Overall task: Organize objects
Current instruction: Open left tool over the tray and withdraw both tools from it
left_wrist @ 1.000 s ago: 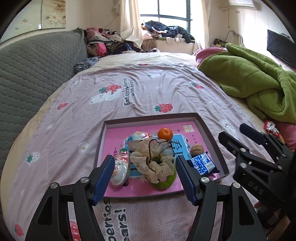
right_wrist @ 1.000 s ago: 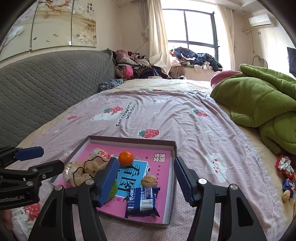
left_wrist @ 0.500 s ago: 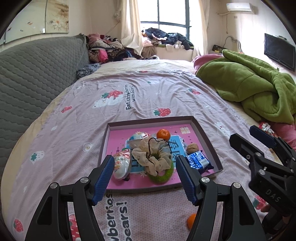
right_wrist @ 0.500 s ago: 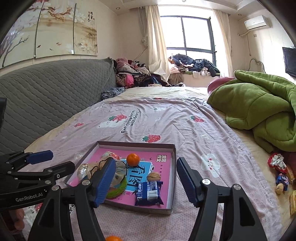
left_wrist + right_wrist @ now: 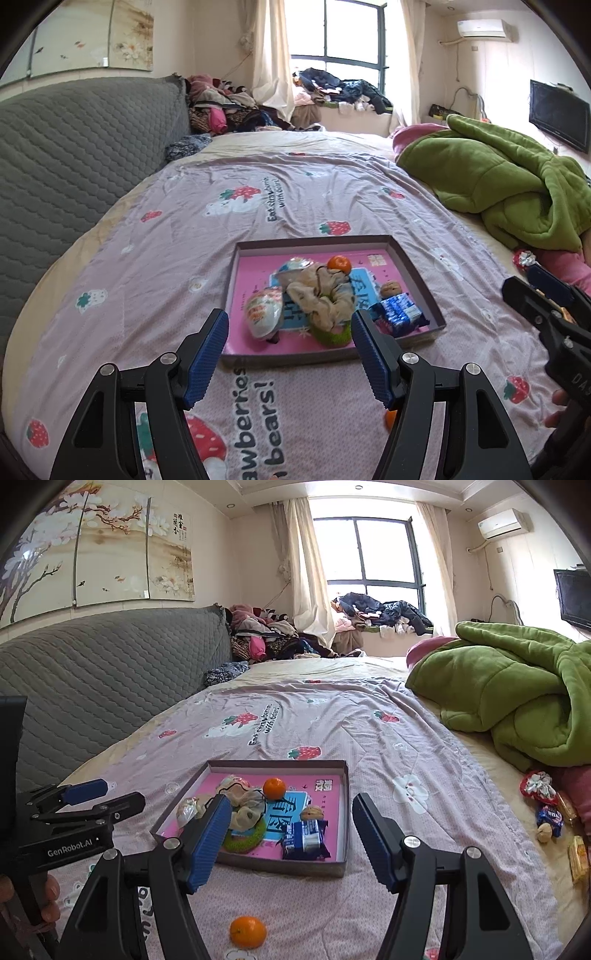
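A shallow box [image 5: 343, 775] with a pink bottom lies on the bed [image 5: 369, 720], near its near edge. Inside the box are an orange [image 5: 274, 788], a walnut [image 5: 312, 813], a blue wrapper [image 5: 304, 836], a beige scrunchie [image 5: 325, 299] on top of a green ring [image 5: 243, 840], and a round snack pack [image 5: 265, 312] at the left side. A second orange [image 5: 247, 931] lies on the sheet outside the box, just before its near wall.

The left gripper [image 5: 288, 350] is spread wide, with nothing between its blue pads; it hangs over the near edge of the box. The right gripper [image 5: 291, 838] is also spread wide and empty; its jaws have just been opening. It stands above the sheet in front of the box, and the loose orange is below it.

At the right edge of the bed lie some small sweets [image 5: 550, 814], near a green blanket [image 5: 517, 686]. A grey headboard [image 5: 92, 672] runs along the left edge.
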